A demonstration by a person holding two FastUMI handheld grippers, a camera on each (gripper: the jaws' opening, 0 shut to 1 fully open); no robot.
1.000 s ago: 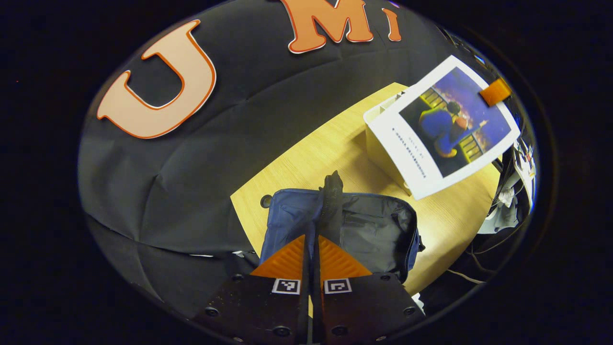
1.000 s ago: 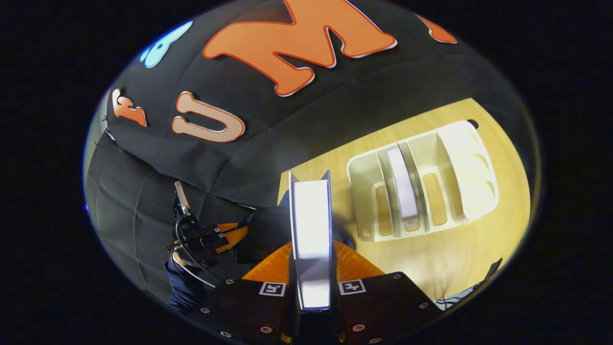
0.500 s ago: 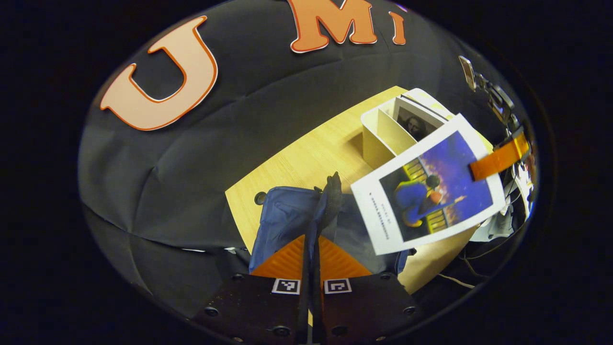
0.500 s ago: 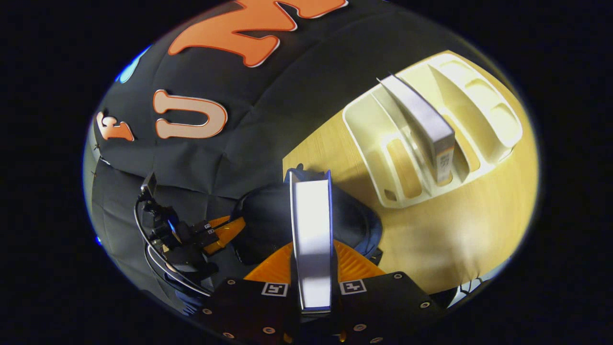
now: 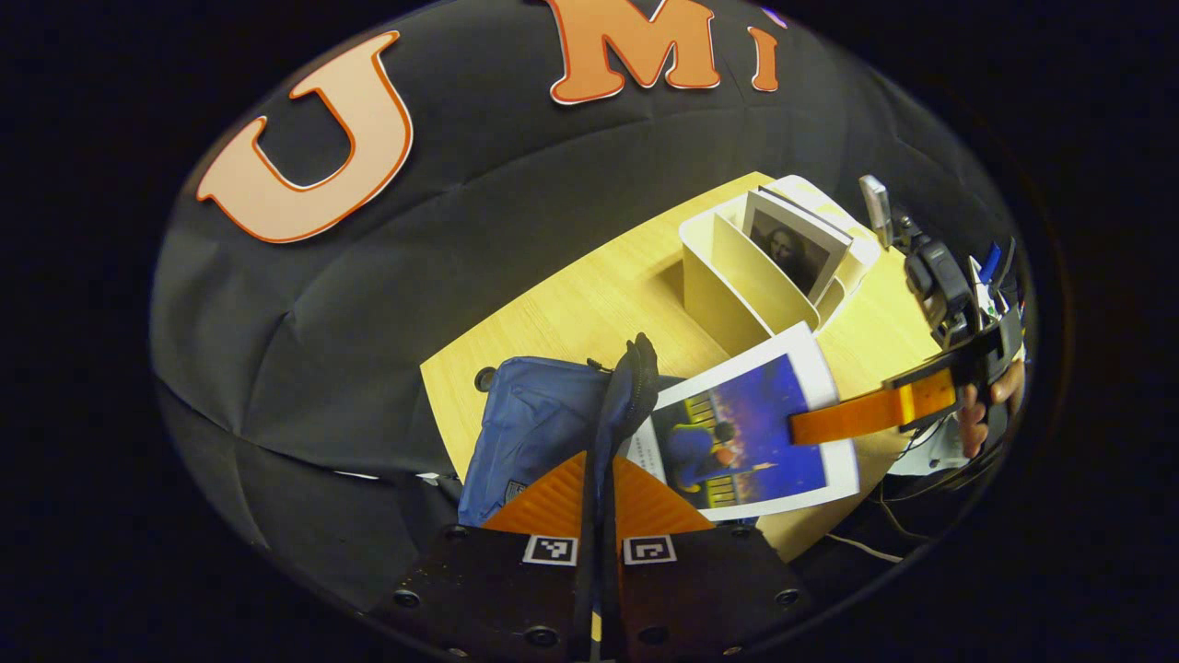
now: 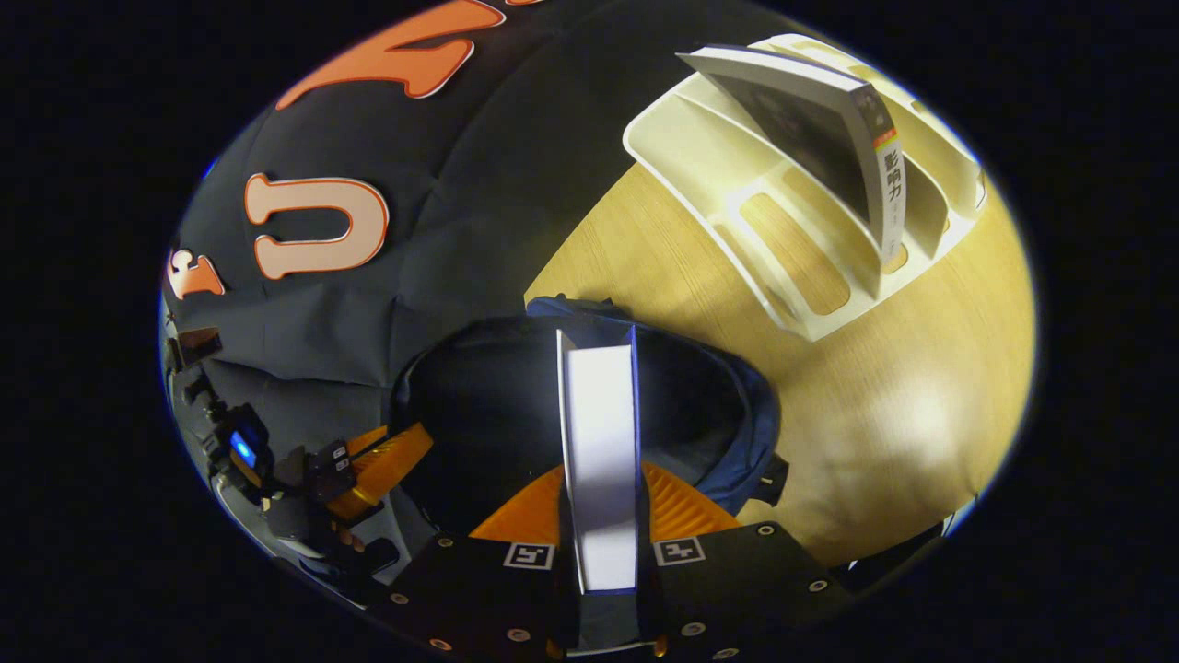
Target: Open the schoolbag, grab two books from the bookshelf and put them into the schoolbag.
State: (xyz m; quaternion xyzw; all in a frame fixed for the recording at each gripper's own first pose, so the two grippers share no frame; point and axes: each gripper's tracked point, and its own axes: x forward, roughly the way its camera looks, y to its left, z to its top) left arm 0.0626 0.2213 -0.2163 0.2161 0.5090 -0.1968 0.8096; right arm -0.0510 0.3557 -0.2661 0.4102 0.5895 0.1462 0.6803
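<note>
The blue schoolbag (image 5: 534, 419) lies on the wooden table, and my left gripper (image 5: 599, 458) is shut on the dark zipped edge of its flap (image 5: 631, 378), holding it up. My right gripper (image 6: 599, 471) is shut on a book (image 6: 599, 433) that I see edge-on over the bag's dark open mouth (image 6: 479, 405). In the left gripper view the book's blue picture cover (image 5: 746, 437) leans down against the bag's opening, with the right gripper (image 5: 803, 426) on its upper edge. A second book (image 6: 820, 129) stands tilted in the cream bookshelf (image 6: 728, 166).
The bookshelf (image 5: 728, 276) stands behind the bag towards the table's far edge. The left gripper (image 6: 391, 451) and its hand are at the bag's left side. A hand (image 5: 990, 405) holds the right gripper. Cables hang off the table's right side.
The right gripper has carried the book down from beside the bookshelf to the bag's opening. The left gripper has stayed shut on the flap, with the bag barely shifting.
</note>
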